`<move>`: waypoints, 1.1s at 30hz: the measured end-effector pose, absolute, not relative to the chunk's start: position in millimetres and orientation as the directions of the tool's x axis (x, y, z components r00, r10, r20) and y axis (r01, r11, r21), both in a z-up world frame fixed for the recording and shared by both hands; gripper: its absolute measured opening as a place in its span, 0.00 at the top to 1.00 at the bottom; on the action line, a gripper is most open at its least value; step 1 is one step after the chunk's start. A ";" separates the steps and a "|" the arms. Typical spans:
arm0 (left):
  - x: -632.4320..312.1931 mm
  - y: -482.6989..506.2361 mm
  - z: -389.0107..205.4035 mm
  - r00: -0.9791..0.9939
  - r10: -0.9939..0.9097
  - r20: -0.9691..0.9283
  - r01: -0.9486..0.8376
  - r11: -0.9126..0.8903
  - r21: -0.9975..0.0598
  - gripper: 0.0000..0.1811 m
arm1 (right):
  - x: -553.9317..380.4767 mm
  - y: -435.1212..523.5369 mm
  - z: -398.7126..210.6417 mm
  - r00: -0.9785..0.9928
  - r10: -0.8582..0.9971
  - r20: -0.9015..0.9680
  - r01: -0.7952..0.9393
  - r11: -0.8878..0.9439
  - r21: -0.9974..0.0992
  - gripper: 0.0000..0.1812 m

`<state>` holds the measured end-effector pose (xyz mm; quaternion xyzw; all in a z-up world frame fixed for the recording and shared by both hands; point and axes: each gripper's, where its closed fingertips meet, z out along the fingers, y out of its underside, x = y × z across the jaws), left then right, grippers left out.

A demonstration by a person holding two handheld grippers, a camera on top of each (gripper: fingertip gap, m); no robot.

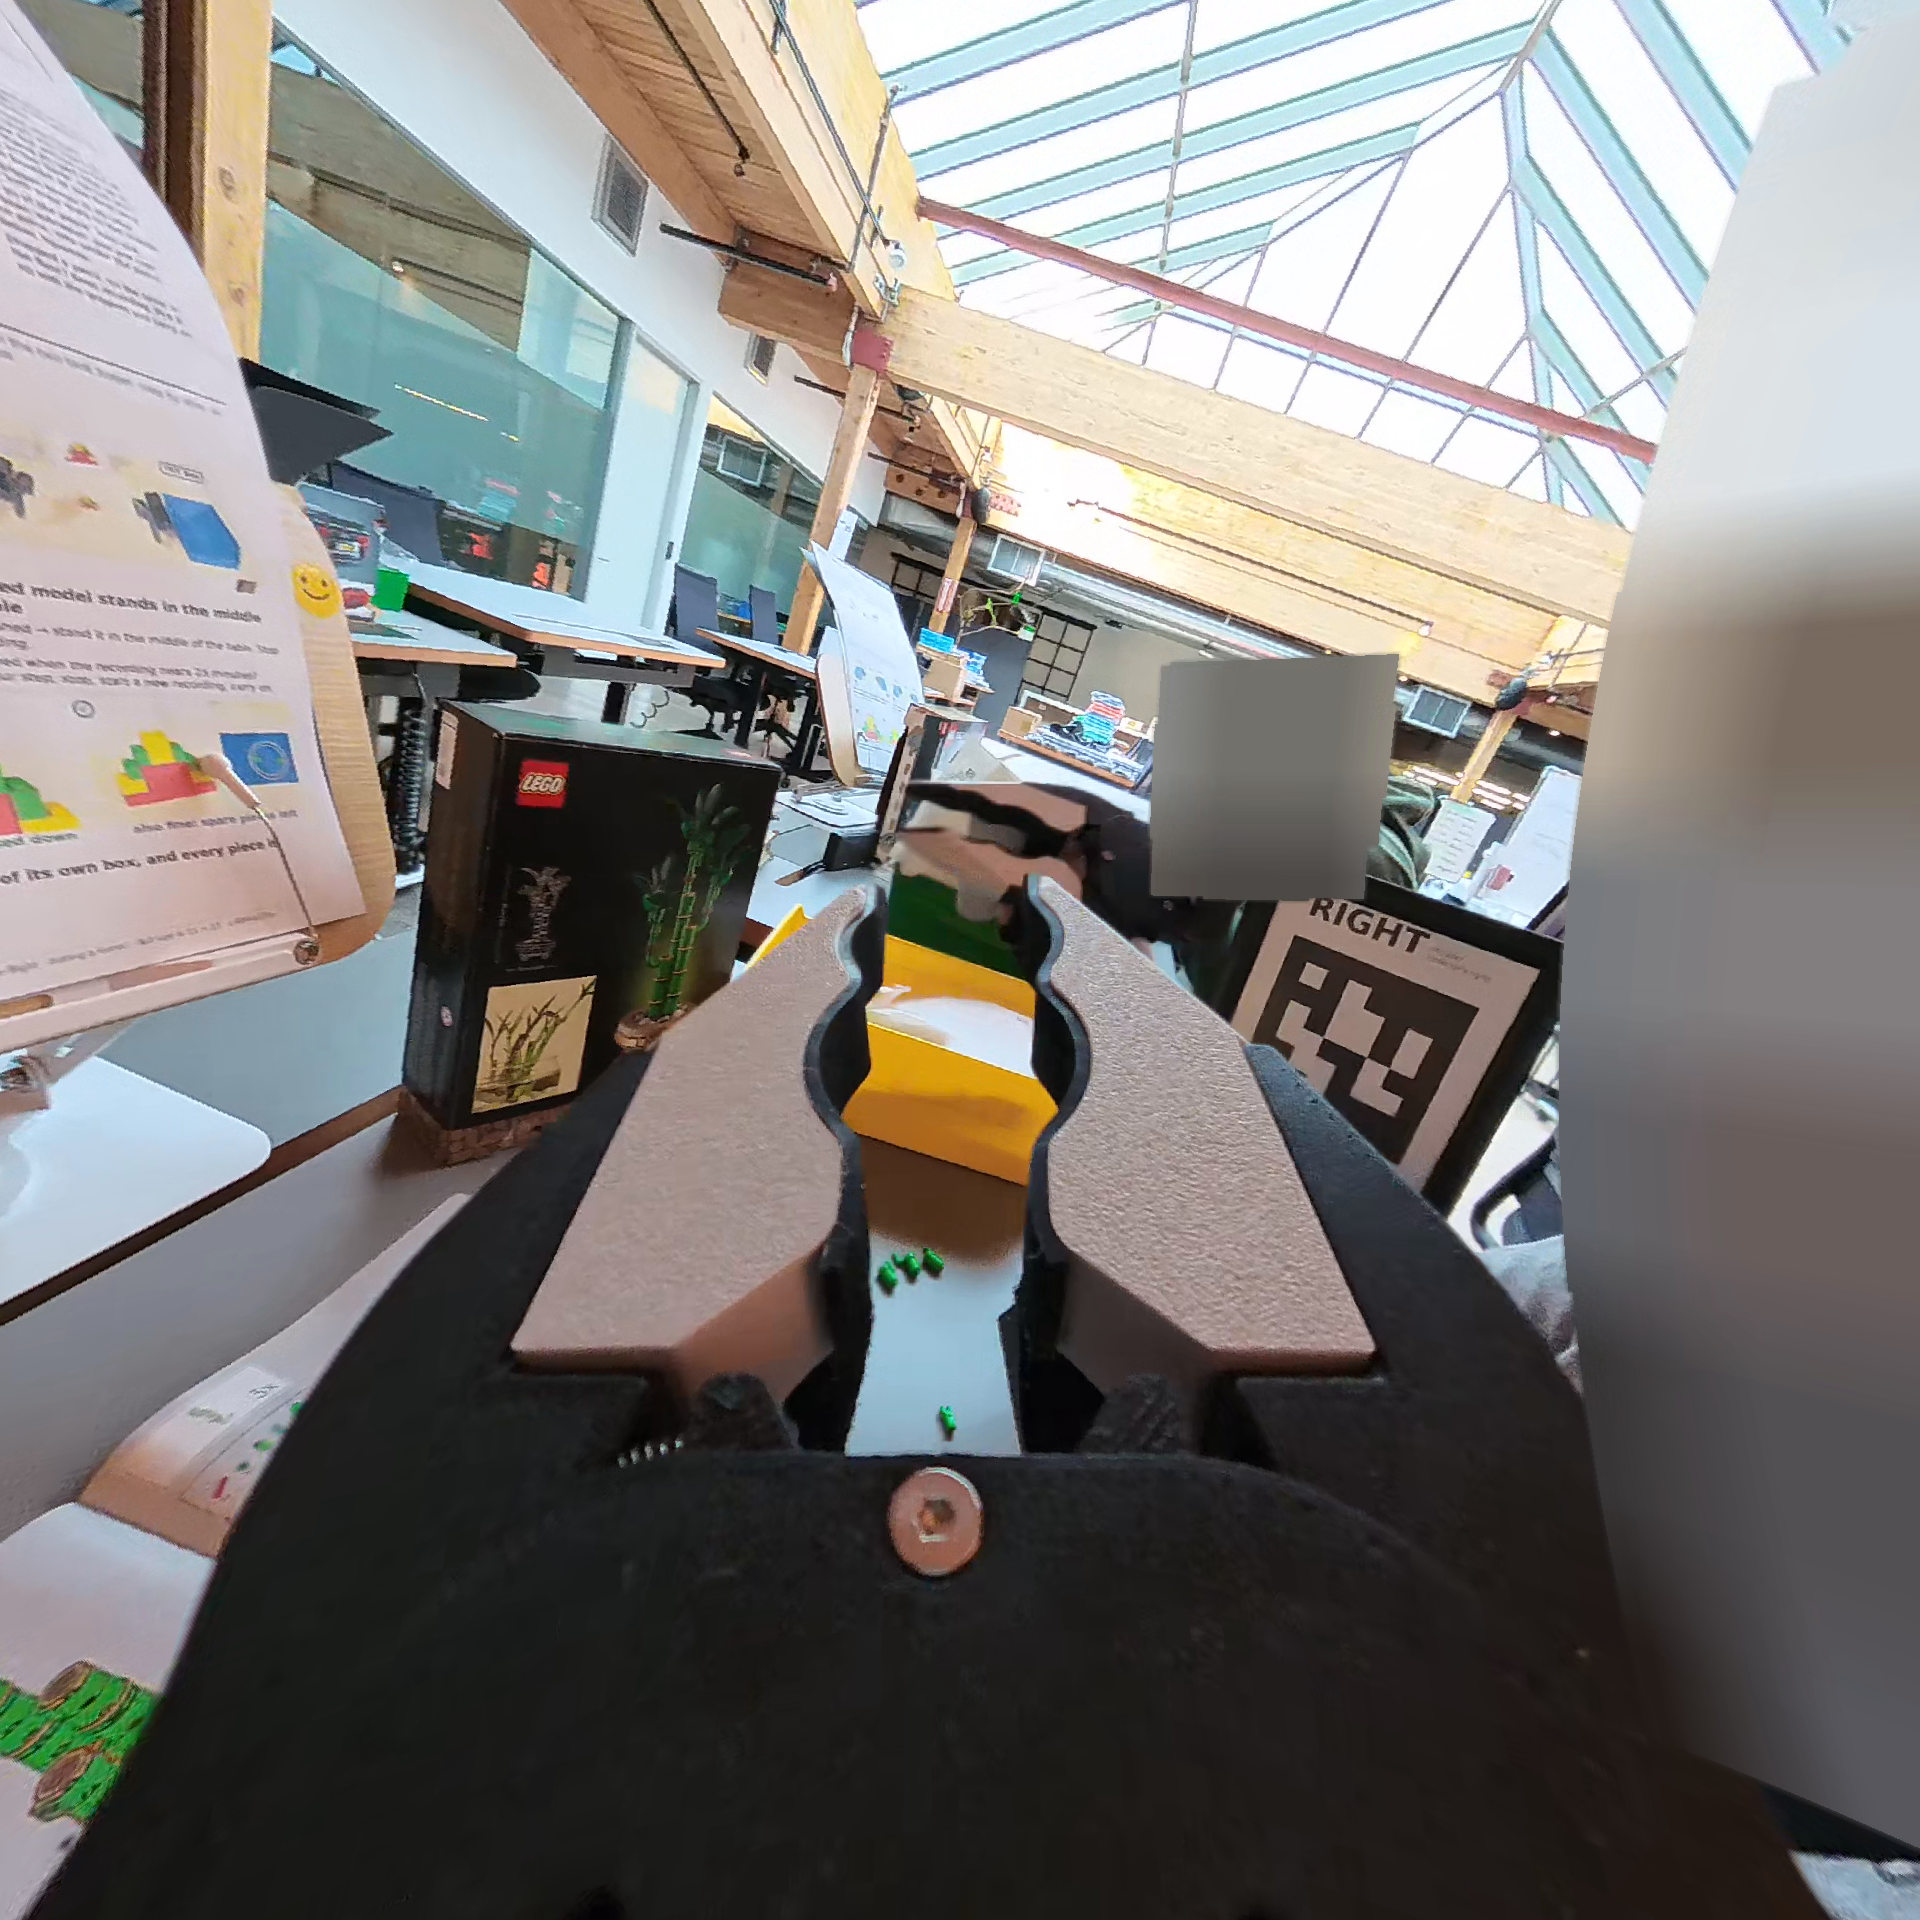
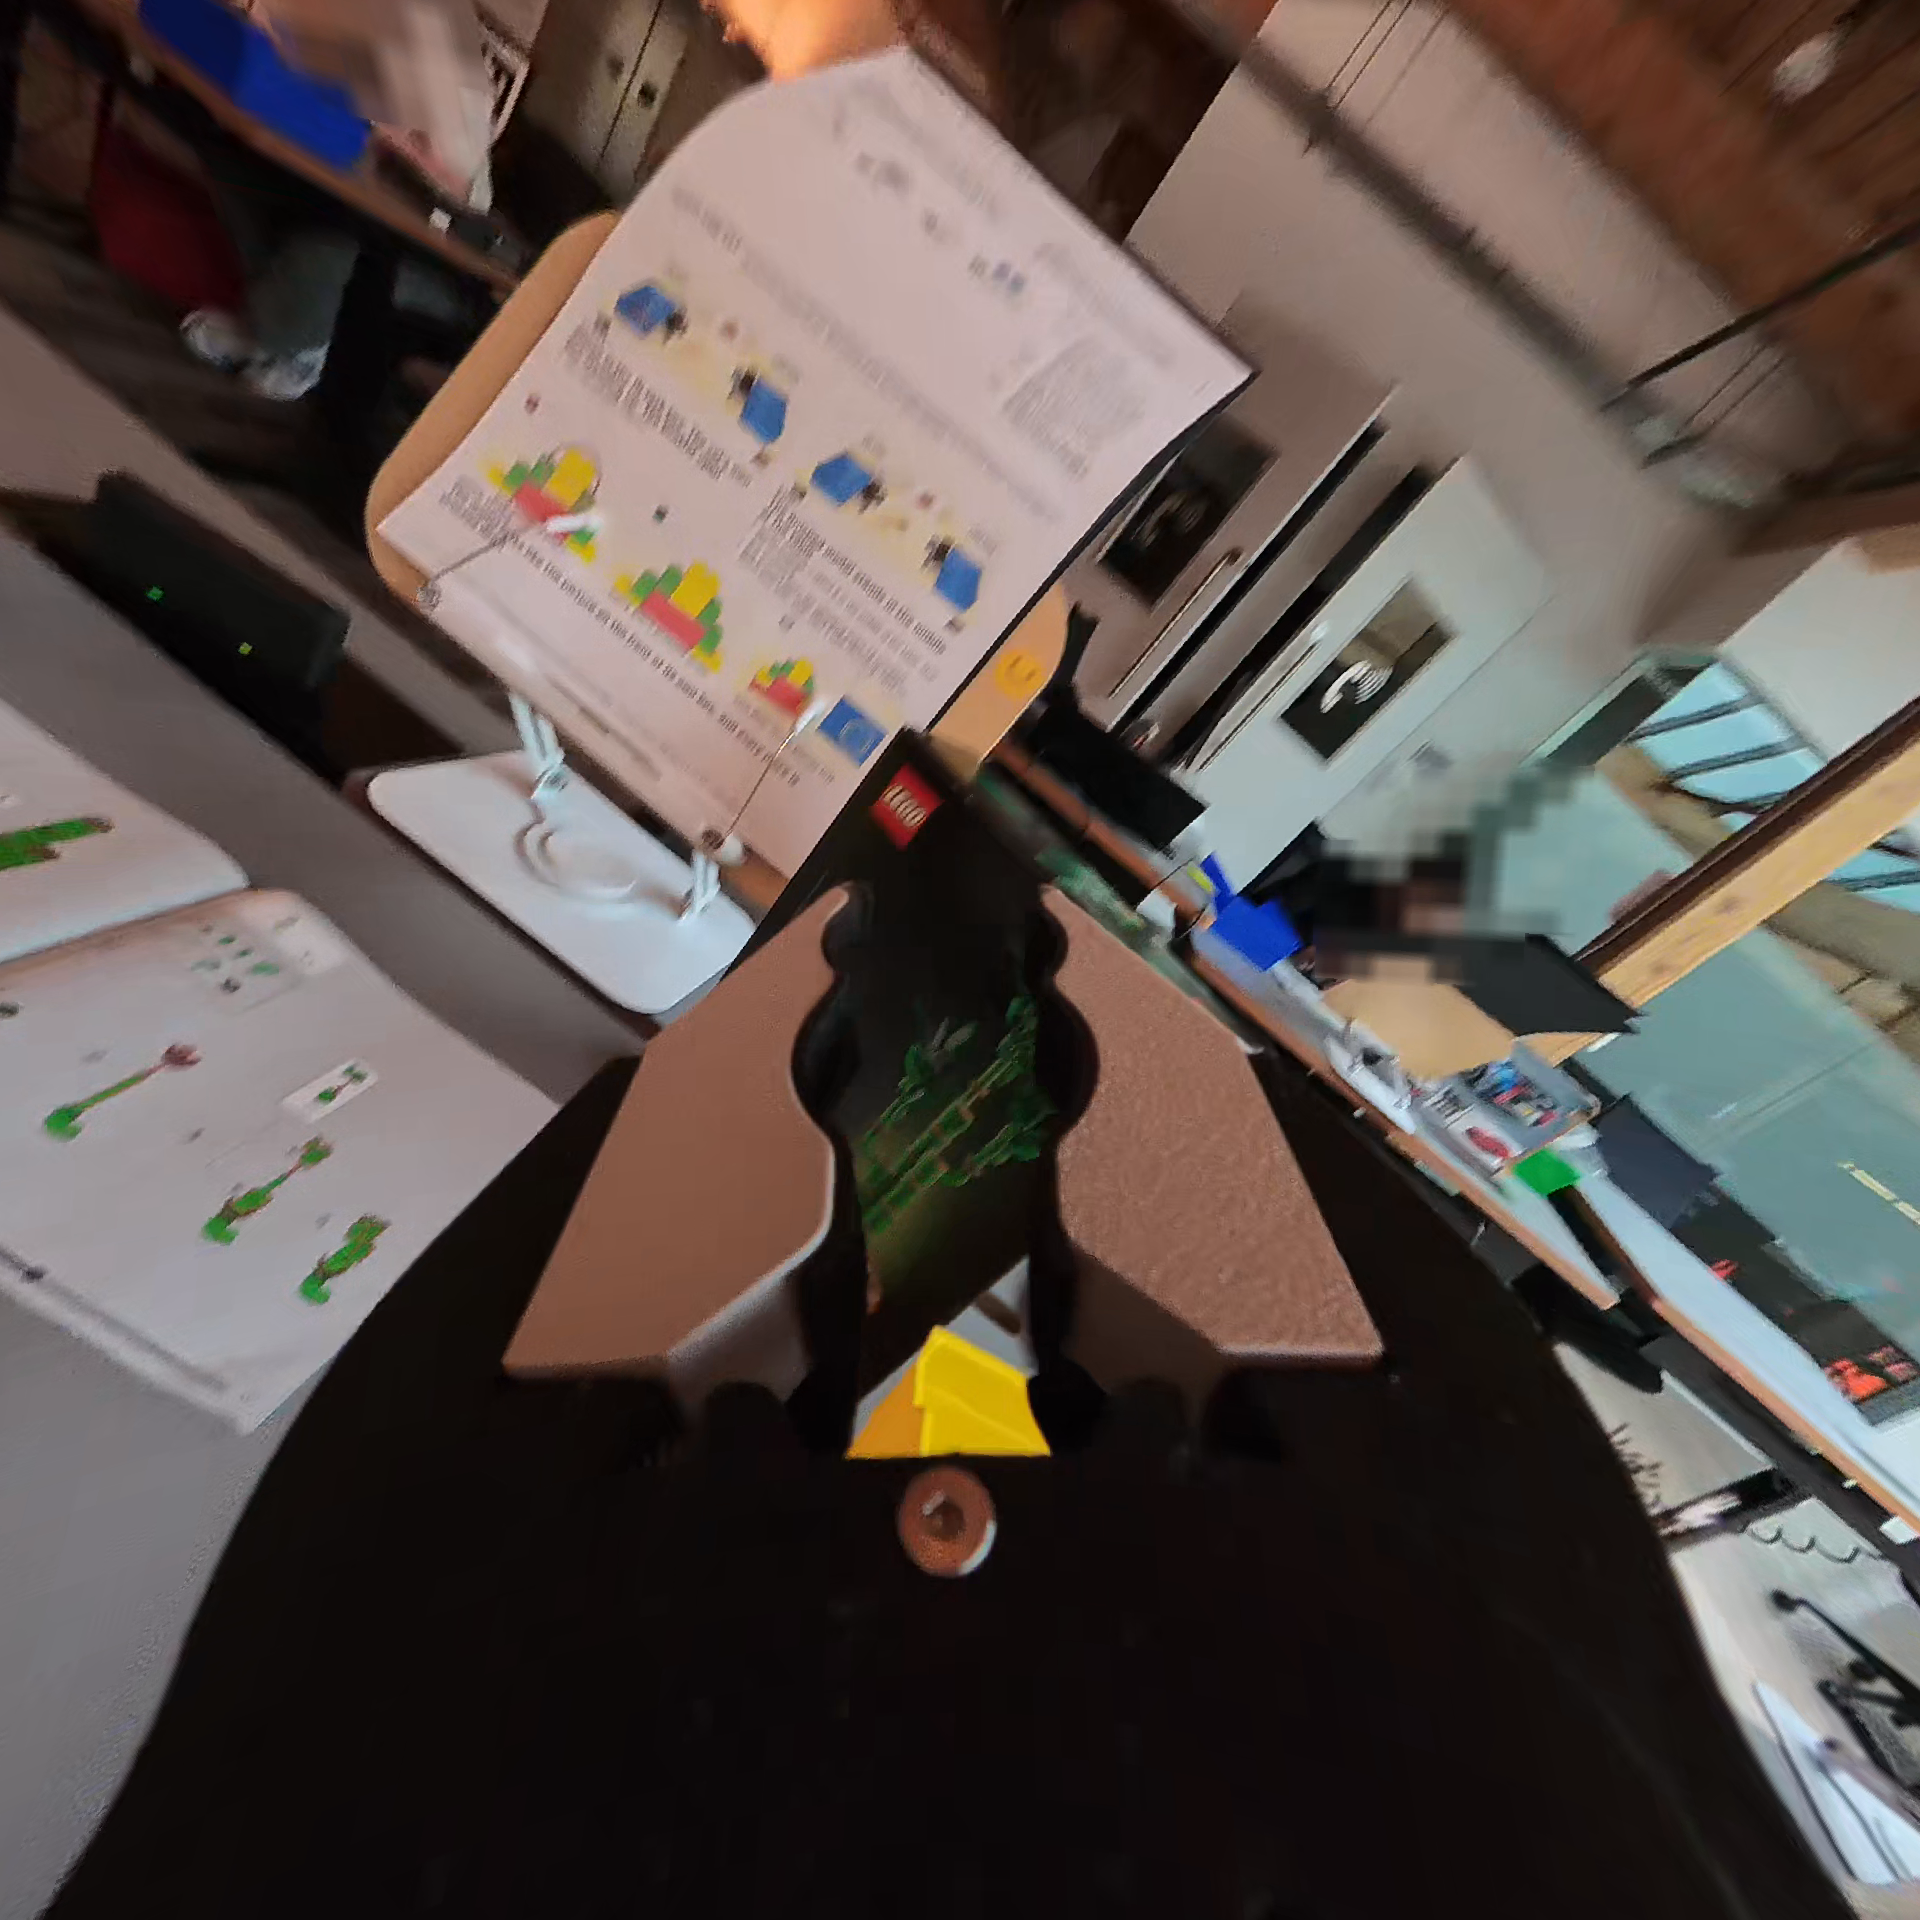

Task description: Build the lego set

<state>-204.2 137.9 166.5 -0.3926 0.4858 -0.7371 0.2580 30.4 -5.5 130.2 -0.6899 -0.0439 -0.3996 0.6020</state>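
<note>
Both grippers, left [image 1: 951, 935] & right [image 2: 945, 945], part-open w/ nothing held, raised off table; green bits [image 1: 909, 1264] loose mid-table by yellow tray [image 1: 956, 1091], box [image 1: 582, 914] upright at back edge for ref.

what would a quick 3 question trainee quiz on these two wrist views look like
1. True or false: the left tool is clamped on a green piece.
2. Multiple choice: the yellow bin seen between the left tool's fingers lies (A) left of the black set box, (B) right of it, (C) on top of it.
3. Short answer: what holds the printed instruction sheet up in the right wrist view?

Key
1. False. The left tool is open and holds nothing; the small green pieces lie loose on the table.
2. B.
3. A white stand with a wooden backboard.
</note>
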 end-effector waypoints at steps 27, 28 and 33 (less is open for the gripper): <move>-196.0 144.0 145.1 -0.382 -0.906 0.184 -0.069 -0.170 -0.983 0.88 | 6.6 -76.1 214.3 0.650 -0.649 0.395 0.600 0.119 -0.791 1.00; -196.4 144.6 145.3 -0.380 -0.906 0.184 -0.070 -0.171 -0.983 0.88 | 4.1 -71.5 210.8 0.656 -0.626 0.421 0.605 0.104 -0.789 1.00; -199.9 146.3 148.9 -0.374 -0.908 0.187 -0.061 -0.178 -0.982 0.88 | 3.4 -55.6 198.0 0.655 -0.581 0.484 0.607 0.023 -0.795 1.00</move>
